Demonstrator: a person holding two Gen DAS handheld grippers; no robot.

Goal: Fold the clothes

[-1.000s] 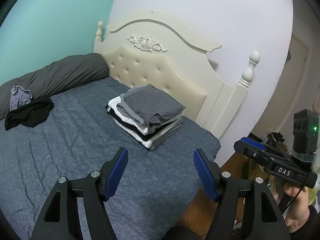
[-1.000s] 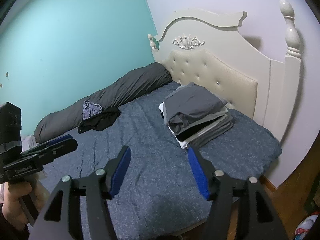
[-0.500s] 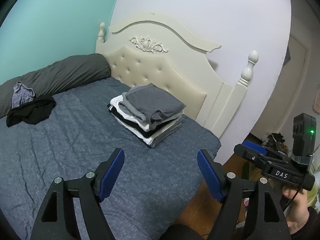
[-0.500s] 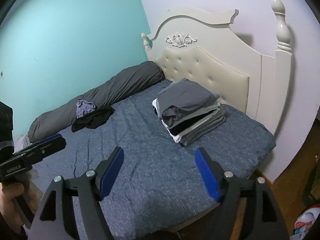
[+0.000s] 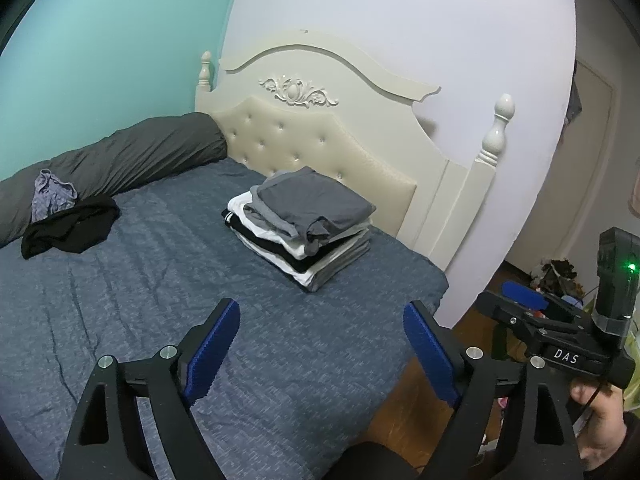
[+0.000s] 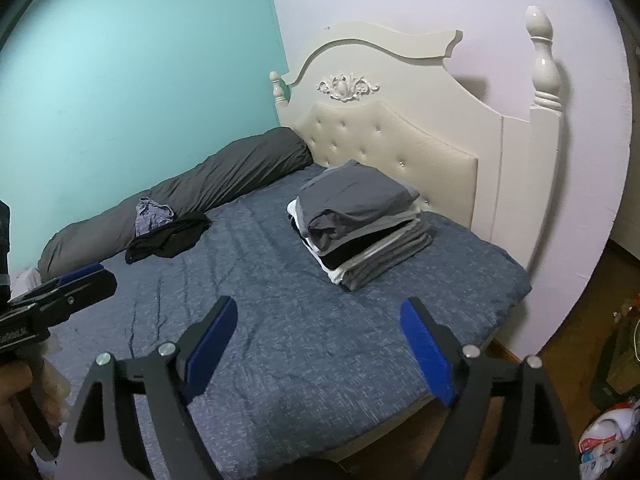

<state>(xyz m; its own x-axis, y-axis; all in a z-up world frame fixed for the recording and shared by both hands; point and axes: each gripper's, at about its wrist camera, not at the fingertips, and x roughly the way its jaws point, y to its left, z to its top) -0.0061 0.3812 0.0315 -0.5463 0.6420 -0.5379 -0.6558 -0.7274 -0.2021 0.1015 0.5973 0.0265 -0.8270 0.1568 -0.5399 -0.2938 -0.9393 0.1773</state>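
Hovering wide open and empty over the bed (image 5: 120, 300), both tools (image 5: 320, 344) (image 6: 316, 340) face folded stack (image 5: 304, 220) at twelve o'clock; black garment (image 5: 68, 228) crumpled at ten.

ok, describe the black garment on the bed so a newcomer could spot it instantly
Start at the cream headboard and follow the long grey bolster along the teal wall. The black garment lies crumpled on the blue bedspread against it. Unlike the folded stack near the headboard, it is unfolded, with a small lilac garment just behind it.
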